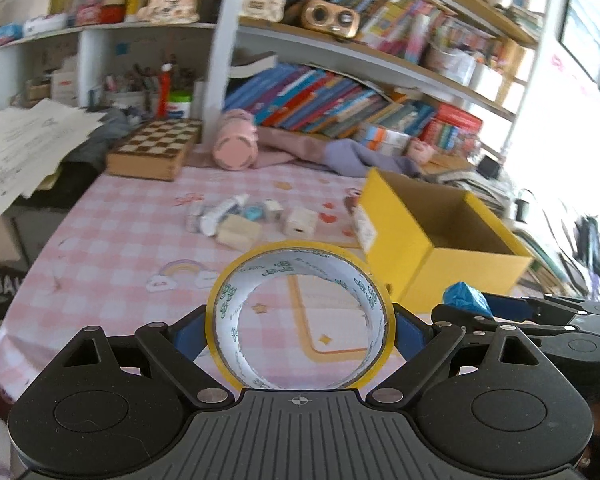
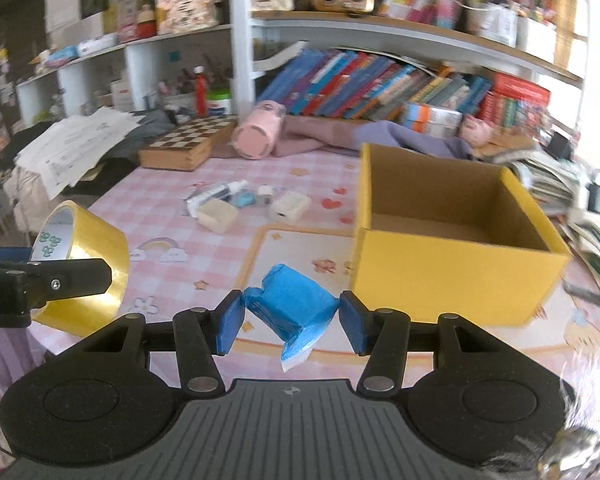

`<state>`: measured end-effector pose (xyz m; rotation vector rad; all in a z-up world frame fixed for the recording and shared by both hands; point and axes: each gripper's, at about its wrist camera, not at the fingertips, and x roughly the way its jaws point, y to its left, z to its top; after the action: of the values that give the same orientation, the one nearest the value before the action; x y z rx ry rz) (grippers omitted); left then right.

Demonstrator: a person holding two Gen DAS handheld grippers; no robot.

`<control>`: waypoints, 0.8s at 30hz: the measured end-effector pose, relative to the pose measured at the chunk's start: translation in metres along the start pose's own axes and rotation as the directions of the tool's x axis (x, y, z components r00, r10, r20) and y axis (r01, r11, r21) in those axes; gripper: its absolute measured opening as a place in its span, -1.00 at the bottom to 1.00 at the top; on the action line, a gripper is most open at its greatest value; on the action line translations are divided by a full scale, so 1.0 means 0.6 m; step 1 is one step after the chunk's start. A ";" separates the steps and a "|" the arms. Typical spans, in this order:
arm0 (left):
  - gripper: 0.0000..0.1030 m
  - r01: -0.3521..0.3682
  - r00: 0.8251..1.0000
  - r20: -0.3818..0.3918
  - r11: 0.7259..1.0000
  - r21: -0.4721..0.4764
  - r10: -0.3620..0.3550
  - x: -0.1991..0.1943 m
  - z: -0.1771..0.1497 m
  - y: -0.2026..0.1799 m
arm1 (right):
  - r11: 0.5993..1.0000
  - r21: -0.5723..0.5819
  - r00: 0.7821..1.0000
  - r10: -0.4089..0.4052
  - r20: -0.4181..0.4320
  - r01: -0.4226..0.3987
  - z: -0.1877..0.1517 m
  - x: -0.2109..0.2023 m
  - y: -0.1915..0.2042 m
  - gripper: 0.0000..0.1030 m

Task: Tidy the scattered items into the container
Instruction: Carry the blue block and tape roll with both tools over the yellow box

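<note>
Over our pink checked tabletop (image 2: 148,196), we are pinching a stiff, light tape roll (image 1: 300,314) across its sides and a soft, squashy blue tissue pack (image 2: 292,308) beside the yellow box (image 2: 452,276).

Cluttered room, daylight. Table with pink checked cloth (image 2: 152,184) lies below and ahead of the gripper. Straight ahead at the far edge, white shelving (image 2: 242,40) with wood-edged boards, packed with leaning books (image 2: 360,84), boxes and toys. Ahead-left on the table: wooden chessboard box (image 2: 184,144), loose papers (image 2: 76,140) spilling over dark cloth. Ahead at the shelf foot, lilac fabric (image 2: 400,136) lies crumpled. Far right, bright window (image 1: 592,28) washes out that side; stacked papers and books (image 2: 548,184) sit beneath it.
</note>
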<state>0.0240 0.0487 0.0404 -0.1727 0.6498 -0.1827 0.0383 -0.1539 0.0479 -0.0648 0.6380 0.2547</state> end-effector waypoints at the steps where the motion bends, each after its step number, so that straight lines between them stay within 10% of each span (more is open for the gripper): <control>1: 0.79 0.011 1.000 -0.001 1.000 0.011 -0.011 0.000 0.000 -0.006 | 1.000 0.015 1.000 -0.014 -0.001 0.014 -0.004 -0.006 -0.006 -0.04; 24: 0.79 0.248 0.968 -0.087 0.950 0.190 -0.235 0.034 -0.009 -0.142 | 0.957 0.185 0.975 -0.222 -0.028 0.224 -0.069 -0.101 -0.109 -0.03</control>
<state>0.0269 -0.0388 0.0426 -0.0523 0.6682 -0.4894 -0.0159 -0.2362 0.0499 0.0433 0.6529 -0.0244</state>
